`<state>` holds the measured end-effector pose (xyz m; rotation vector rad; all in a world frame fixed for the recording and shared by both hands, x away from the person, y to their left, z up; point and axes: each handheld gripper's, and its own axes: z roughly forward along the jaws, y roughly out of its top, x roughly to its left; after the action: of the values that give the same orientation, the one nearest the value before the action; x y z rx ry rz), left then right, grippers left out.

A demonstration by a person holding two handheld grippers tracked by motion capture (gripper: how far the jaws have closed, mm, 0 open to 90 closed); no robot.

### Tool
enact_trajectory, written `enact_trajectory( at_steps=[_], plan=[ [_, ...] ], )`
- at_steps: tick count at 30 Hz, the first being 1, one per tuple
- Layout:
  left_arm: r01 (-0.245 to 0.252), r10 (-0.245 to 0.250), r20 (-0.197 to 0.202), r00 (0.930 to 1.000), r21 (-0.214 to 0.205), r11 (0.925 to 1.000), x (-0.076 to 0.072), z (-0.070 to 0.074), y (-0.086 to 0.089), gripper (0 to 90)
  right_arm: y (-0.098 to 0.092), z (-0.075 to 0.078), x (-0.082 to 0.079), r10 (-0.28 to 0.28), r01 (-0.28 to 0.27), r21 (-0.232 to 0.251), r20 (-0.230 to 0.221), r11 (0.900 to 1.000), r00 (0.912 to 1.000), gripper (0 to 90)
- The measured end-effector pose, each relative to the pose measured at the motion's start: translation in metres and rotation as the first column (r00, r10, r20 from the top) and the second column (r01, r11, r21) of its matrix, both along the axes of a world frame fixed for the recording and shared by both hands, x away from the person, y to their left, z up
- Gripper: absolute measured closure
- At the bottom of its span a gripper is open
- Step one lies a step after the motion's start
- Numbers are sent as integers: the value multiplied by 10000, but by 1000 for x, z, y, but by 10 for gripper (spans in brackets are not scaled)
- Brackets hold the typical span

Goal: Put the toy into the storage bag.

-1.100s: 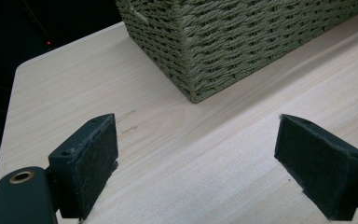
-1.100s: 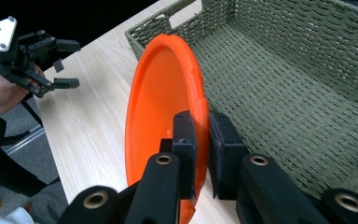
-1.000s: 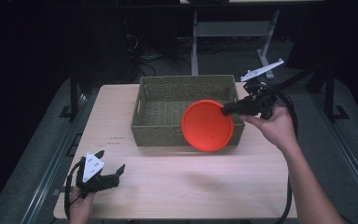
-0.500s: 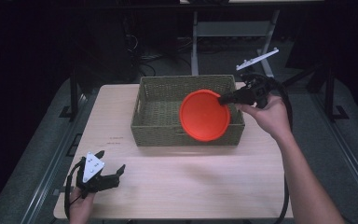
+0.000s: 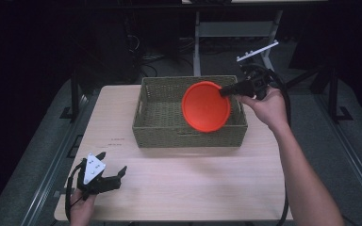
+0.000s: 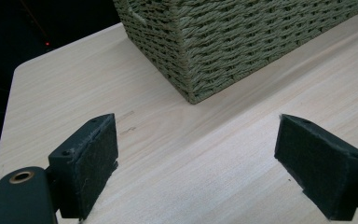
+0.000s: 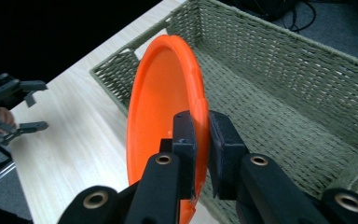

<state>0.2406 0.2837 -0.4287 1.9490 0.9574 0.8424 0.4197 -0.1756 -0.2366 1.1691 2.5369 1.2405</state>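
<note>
Orange plate (image 5: 206, 106) held on edge above the basket (image 5: 160, 127), tilted, over its right half. Looks light, stiff plastic with a smooth rim, likely slippery; best pinched at the rim. Clamped there by the right gripper (image 7: 200, 135), jaws closed on the edge. Left gripper (image 5: 104, 178) resting near the table's (image 5: 193, 188) front left corner, jaws wide apart, holding nothing
</note>
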Motion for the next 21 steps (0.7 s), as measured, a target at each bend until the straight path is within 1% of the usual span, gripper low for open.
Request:
enact_trajectory(
  at_steps=[4, 7, 10, 12, 16, 19, 21],
  plan=[
    [-13, 13, -55, 10000, -56, 10000, 0, -1, 0, 128, 1, -2, 8, -127, 127, 49, -90, 9999, 9999, 817],
    [11, -11, 12, 10000, -139, 9999, 0, -1, -2, 128, 3, -4, 13, -162, 164, 177, -134, 9997, 9998, 817],
    [72, -72, -45, 10000, -42, 10000, 0, -1, -2, 128, 5, -6, 18, -205, 209, 243, -169, 9995, 9996, 817],
    [44, -44, -48, 10000, -52, 10000, -1, 0, -2, 128, 6, -8, 21, -286, 291, 266, -175, 9992, 9994, 817],
    [-108, 108, -24, 9999, -159, 9998, 0, 0, 2, 128, 6, -13, 28, -476, 480, 221, -193, 9986, 9987, 817],
    [-133, 132, -31, 9999, -143, 9998, -1, 1, 4, 128, 7, -16, 32, -669, 676, 213, -298, 9975, 9973, 817],
    [-133, 132, -31, 9999, -165, 9998, -1, 0, 3, 128, 7, -18, 34, -729, 733, 137, -275, 9972, 9970, 816]
  ],
)
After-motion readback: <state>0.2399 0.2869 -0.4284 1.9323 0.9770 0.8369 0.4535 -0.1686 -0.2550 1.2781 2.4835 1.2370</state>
